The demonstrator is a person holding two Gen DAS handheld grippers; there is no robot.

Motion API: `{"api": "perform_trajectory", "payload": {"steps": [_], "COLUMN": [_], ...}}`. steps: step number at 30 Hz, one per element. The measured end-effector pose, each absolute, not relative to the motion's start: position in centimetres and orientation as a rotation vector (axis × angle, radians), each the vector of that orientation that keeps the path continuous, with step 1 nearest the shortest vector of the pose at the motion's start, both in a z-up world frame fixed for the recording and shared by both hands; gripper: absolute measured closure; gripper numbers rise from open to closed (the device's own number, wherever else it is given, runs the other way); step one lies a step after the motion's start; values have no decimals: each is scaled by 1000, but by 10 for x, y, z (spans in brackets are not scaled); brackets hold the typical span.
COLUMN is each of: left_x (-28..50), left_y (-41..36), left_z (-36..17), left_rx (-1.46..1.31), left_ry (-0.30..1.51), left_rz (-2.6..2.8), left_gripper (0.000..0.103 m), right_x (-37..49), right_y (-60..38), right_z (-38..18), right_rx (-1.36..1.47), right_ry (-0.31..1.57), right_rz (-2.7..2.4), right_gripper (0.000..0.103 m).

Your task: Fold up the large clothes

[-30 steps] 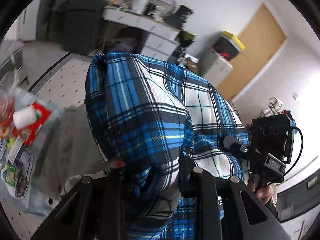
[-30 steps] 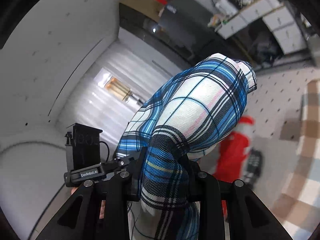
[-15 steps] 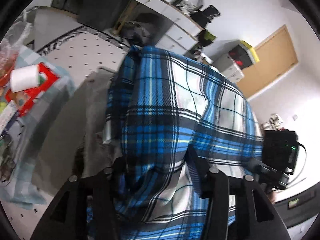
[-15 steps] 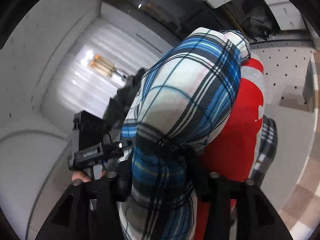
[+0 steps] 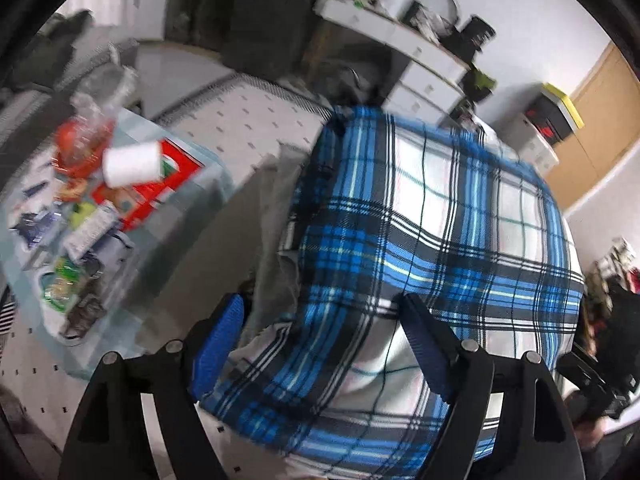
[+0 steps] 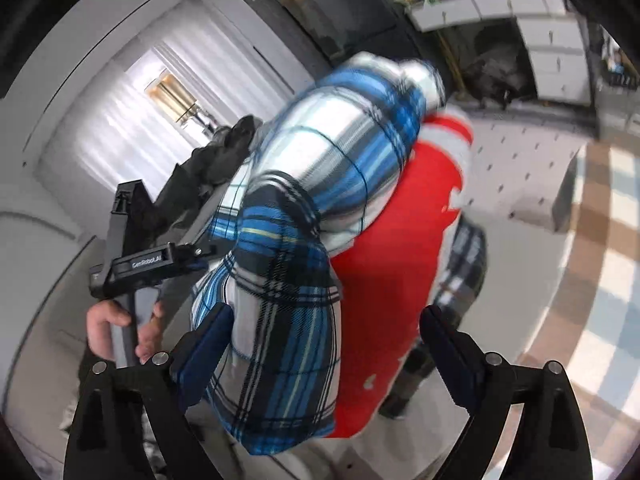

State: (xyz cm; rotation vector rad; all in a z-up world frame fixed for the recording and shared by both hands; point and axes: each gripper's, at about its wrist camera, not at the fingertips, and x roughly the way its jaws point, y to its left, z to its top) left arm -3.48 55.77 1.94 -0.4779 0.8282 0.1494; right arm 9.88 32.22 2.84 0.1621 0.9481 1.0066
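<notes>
A blue, white and black plaid garment (image 5: 420, 220) lies draped over a grey seat (image 5: 264, 240). My left gripper (image 5: 324, 340) straddles its near edge. The jaws are opening, the cloth lies loose between the blue pads (image 5: 224, 336), and nothing is pinched. In the right wrist view the same plaid garment (image 6: 320, 200) bunches on top of a red garment (image 6: 392, 280). My right gripper (image 6: 326, 346) has its jaws opening wide, with a plaid fold hanging between them and neither pad pressing it. A hand (image 6: 108, 328) holds the left gripper's handle at the left.
A small table (image 5: 212, 168) at the left carries a white roll (image 5: 132, 162), a red box (image 5: 176, 172) and several packets. White drawers (image 5: 424, 76) and a wooden door (image 5: 592, 120) stand behind. A dark plaid garment (image 6: 464, 264) lies under the red one, with a checked cloth (image 6: 592, 280) to the right.
Both grippers went from shut on the plaid garment to wide apart. Both hands sank, and the garment settled onto the seat and the red garment.
</notes>
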Motion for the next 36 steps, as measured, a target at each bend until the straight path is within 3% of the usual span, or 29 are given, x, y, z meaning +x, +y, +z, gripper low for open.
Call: {"api": "perform_trajectory", "payload": {"steps": [6,9,19,22,24,36], "left_x": [-78,-115,-182,-189,-193,-209], "left_y": [527,477,354,344,343,351], "left_z": [61,78,49,46,44,49], "left_rx": [-405,-281,-147,-152,-155,-147], "left_ry": [589,445,256,246,242,170], "left_rz": [215,264,334,353,365,391], "left_gripper": [25,25,16,12,3,3], "right_x": [75,47,-54,-77,-85,-110], "right_y": [292,269,199,192,190,169], "right_z": [65,84,96,87,76,68], "right_rx": [142,112,73,17,-4,59], "right_ry": [753,595,196,150,157,180], "right_rz": [974,963,883,834,815,824], "right_gripper": [7,0,0,0,0,0]}}
